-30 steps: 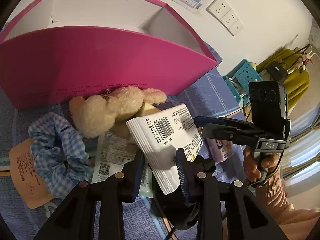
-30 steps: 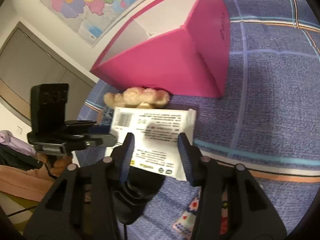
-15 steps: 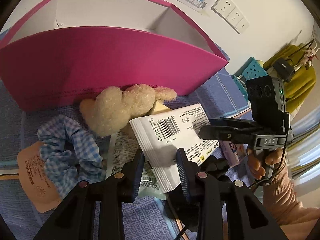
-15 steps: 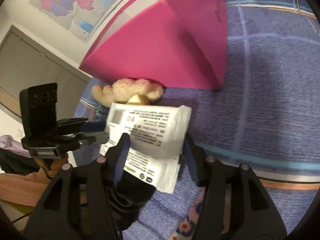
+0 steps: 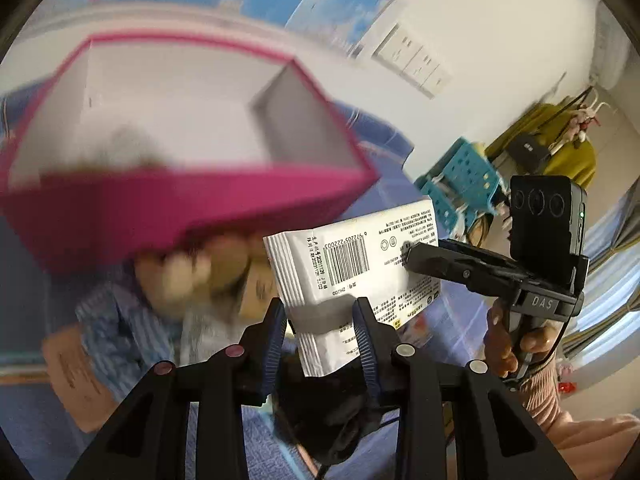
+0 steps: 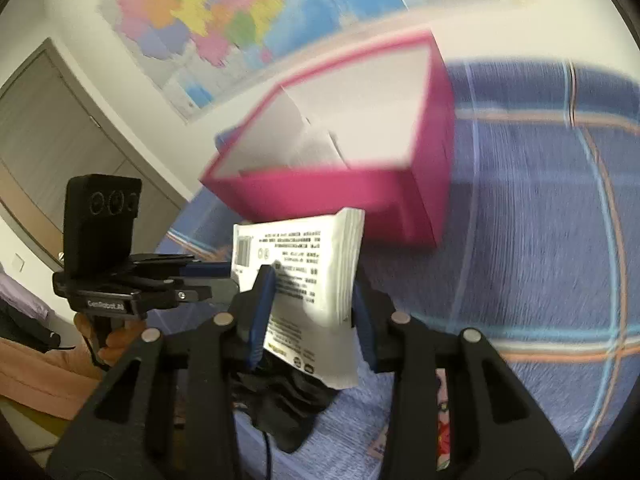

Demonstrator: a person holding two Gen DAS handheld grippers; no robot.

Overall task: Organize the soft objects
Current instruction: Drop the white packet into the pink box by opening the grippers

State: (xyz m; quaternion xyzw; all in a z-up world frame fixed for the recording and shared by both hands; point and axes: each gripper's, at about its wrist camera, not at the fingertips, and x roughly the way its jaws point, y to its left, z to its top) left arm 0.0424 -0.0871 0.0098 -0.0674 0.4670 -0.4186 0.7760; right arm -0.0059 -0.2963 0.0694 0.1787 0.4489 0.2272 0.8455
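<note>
A white tissue pack [image 5: 352,268] with a barcode is held in the air by both grippers. My left gripper [image 5: 320,316] is shut on one end of it. My right gripper [image 6: 312,300] is shut on the other end of the pack [image 6: 304,272]; its fingers [image 5: 436,264] show in the left wrist view. The open pink box [image 5: 180,208] with a white inside stands just beyond and below the pack; it also shows in the right wrist view [image 6: 340,188]. A cream plush toy [image 5: 180,280] and a blue checked scrunchie [image 5: 120,320] lie blurred in front of the box.
A blue plaid cloth [image 6: 540,240] covers the table. Flat packets [image 5: 72,368] lie at the left of the scrunchie, and a floral packet [image 6: 440,432] lies near the front. A black pouch [image 6: 280,400] sits under the grippers. A map [image 6: 224,12] hangs on the wall.
Both grippers have lifted the tissue pack up from the table and toward the pink box, whose inside now shows. The views are blurred by the motion.
</note>
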